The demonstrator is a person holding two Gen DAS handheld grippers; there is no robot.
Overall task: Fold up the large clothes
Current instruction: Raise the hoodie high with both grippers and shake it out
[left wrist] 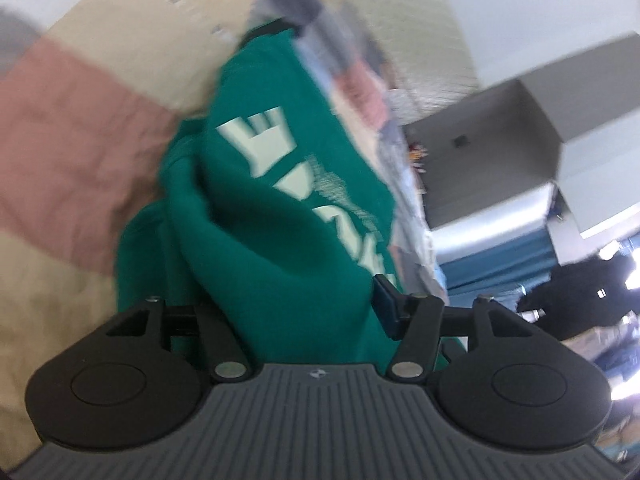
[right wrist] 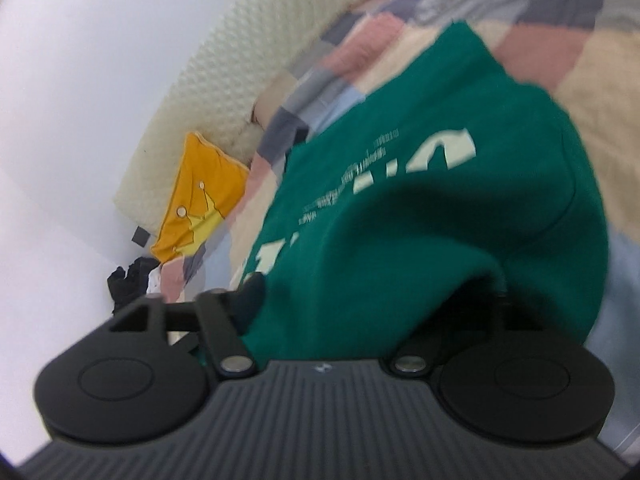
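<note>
In the left wrist view the left gripper stands with its fingers spread apart, and a thick fold of the green sweatshirt bulges between them, the one visible pad just beside the cloth without squeezing it. The right gripper is likewise parted, the same green sweatshirt draped over its fingers and hiding their tips. Beyond, the garment lies on the patchwork bedspread, an orange cushion farther off by the wall.

No readable text
Large pale letters on the green garment are blurred, folded and illegible.
</note>
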